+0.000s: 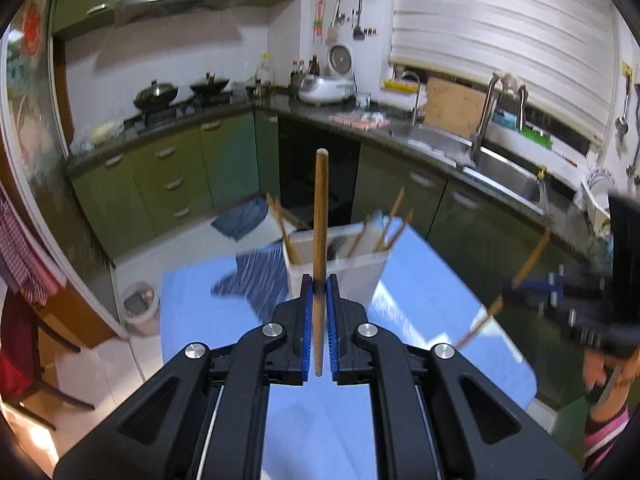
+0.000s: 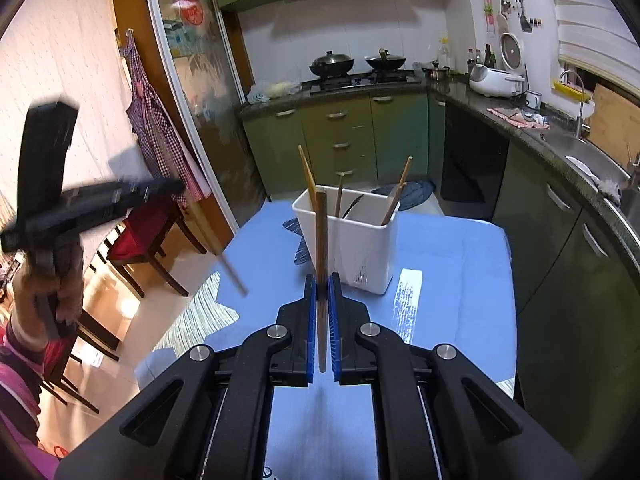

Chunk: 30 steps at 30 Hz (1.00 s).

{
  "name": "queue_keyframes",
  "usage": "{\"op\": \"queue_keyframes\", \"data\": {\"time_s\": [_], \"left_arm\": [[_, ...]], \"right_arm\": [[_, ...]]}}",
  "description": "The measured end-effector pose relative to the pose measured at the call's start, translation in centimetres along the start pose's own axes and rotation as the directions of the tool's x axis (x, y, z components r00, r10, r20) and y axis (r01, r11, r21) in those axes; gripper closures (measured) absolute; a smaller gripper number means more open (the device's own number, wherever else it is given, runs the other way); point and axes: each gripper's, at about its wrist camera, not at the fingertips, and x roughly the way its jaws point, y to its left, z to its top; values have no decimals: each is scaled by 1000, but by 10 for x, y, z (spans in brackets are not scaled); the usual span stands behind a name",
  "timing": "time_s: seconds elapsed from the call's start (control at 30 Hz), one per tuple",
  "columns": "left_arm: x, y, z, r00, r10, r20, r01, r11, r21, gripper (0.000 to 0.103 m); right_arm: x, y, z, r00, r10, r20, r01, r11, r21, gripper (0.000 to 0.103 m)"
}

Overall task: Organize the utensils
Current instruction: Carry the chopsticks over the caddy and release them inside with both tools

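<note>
Chopsticks are the objects being sorted, and each claw grips one. Between the blue pads of the left gripper a brown chopstick stands nearly upright, its top rising well above the fingertips and its lower end hanging down between the two fingers. The right gripper is likewise clamped on a second brown chopstick, also upright, pinched near its middle.

Straight ahead of both claws, just beyond the fingertips, a white rectangular holder sits on a table with a blue cloth. Several chopsticks already lean inside it at different angles, their tips poking above the rim. From the left claw's camera the same holder appears blurred, directly behind the held stick.

Off to the right of the left claw, the other gripper shows as a dark blur with its stick angled downward. Off to the left of the right claw, the other gripper appears the same way, held by a hand.
</note>
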Motion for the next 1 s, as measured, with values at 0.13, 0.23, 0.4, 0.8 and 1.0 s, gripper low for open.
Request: {"op": "queue_keyframes", "data": {"time_s": [0.13, 0.23, 0.4, 0.8, 1.0], "left_arm": [[12, -3, 40, 999, 7, 43, -7, 1000, -5, 96], [22, -7, 64, 997, 16, 76, -16, 1000, -6, 96], [57, -13, 89, 994, 55, 92, -55, 998, 0, 96], [142, -8, 53, 992, 79, -103, -81, 997, -16, 91], [122, 1, 32, 993, 31, -112, -36, 998, -44, 54]], "right_arm": [[2, -15, -3, 1000, -4, -15, 5, 1000, 26, 96], [5, -29, -8, 1000, -6, -26, 7, 999, 52, 96], [10, -48, -17, 999, -12, -42, 15, 996, 90, 96], [-13, -54, 6, 999, -23, 28, 21, 995, 93, 96], [-20, -36, 60, 995, 0, 105, -8, 997, 77, 96]]}}
